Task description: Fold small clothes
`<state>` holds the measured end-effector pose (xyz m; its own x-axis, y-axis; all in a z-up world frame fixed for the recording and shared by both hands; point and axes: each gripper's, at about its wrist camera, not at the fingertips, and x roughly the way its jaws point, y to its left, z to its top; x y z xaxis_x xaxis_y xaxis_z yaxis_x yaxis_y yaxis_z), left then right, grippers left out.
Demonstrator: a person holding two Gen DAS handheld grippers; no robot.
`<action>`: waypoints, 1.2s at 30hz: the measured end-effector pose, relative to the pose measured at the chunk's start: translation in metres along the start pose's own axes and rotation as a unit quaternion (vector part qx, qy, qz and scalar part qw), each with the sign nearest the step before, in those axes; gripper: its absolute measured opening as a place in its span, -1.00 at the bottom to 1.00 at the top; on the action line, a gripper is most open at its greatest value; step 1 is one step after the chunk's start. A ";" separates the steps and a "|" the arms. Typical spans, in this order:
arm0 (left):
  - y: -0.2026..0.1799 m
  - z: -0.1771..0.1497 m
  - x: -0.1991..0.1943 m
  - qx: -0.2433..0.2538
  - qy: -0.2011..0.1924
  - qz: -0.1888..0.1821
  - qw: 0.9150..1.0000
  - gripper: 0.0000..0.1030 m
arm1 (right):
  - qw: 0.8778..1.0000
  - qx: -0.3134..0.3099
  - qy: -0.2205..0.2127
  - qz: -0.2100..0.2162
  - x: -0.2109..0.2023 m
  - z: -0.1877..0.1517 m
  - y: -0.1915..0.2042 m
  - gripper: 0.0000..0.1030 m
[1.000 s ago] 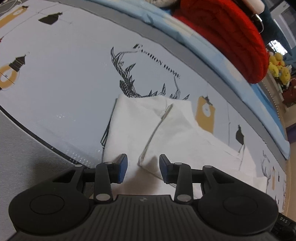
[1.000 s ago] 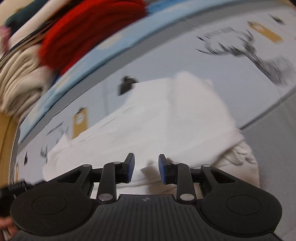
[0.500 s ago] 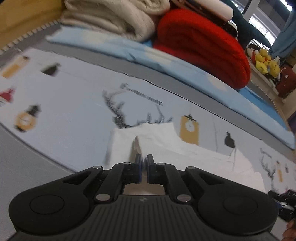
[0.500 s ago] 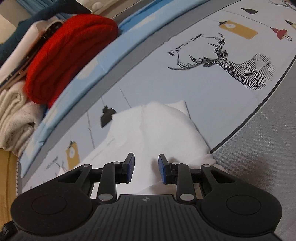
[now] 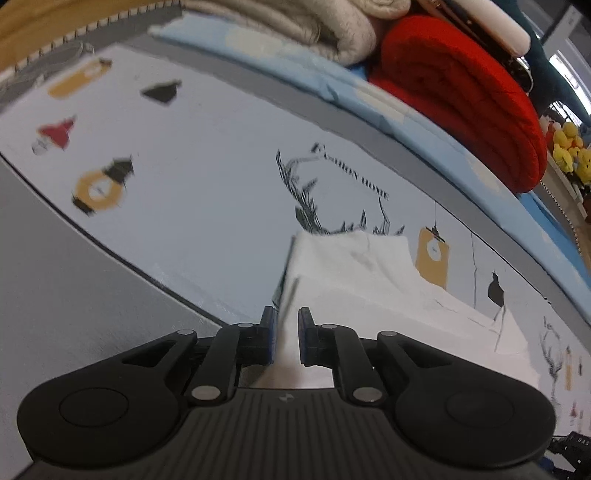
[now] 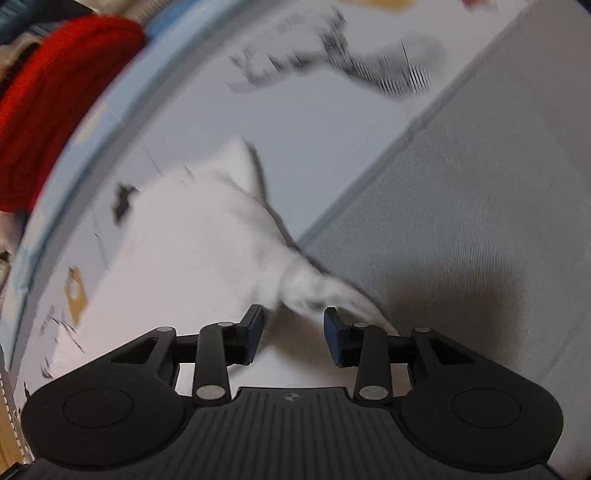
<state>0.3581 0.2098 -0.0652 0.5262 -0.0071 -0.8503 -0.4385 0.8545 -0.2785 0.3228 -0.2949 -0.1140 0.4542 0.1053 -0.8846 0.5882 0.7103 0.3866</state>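
Note:
A small white garment [image 5: 369,280] lies partly folded on the printed bed sheet [image 5: 207,192]. My left gripper [image 5: 287,338] has its jaws slightly apart with a raised white fold edge between them. In the right wrist view the same white garment [image 6: 192,236] lies in front of my right gripper [image 6: 293,338], which is open just above a bunched white end of it [image 6: 317,291]. That view is motion-blurred.
A folded red knit [image 5: 461,88] and beige blankets [image 5: 306,26] are stacked on a light-blue sheet behind the work area. A grey cover [image 6: 480,206] lies along the near edge. Yellow plush toys [image 5: 569,147] sit far right.
My left gripper closed on the garment's fold and now has opened a little, still around the fold. My right gripper opened wider and swung toward the bunched end near the grey cover.

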 end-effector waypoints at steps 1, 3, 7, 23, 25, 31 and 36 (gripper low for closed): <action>0.000 0.000 0.002 -0.002 0.004 -0.003 1.000 -0.76 | 1.000 -0.009 -0.015 0.014 -0.007 0.001 0.006 -0.25; -0.003 -0.001 0.005 0.004 0.007 -0.004 1.000 -0.76 | 0.999 -0.021 -0.019 0.041 -0.009 0.001 0.014 -0.26; -0.009 -0.002 0.009 0.012 0.008 -0.007 1.000 -0.76 | 0.999 0.025 0.018 0.022 0.012 0.004 0.006 -0.48; -0.014 -0.007 0.015 0.027 0.020 -0.020 0.999 -0.76 | 0.996 -0.007 -0.083 -0.003 -0.034 0.001 0.010 -0.65; -0.009 -0.009 0.023 0.013 0.039 -0.028 0.999 -0.70 | 0.992 -0.041 -0.116 0.027 -0.043 0.001 0.019 -0.46; -0.004 -0.018 0.047 -0.005 0.101 -0.029 0.994 -0.64 | 0.999 -0.016 -0.022 0.019 0.006 0.018 0.007 -0.42; -0.012 -0.020 0.046 0.034 0.100 -0.024 0.994 -0.96 | 1.000 -0.010 0.007 0.011 0.016 0.015 0.011 -0.38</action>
<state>0.3727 0.1884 -0.1099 0.3864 -0.1459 -0.9107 -0.3625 0.8840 -0.2954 0.3470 -0.2956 -0.1198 0.4576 0.1313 -0.8794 0.5642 0.7215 0.4013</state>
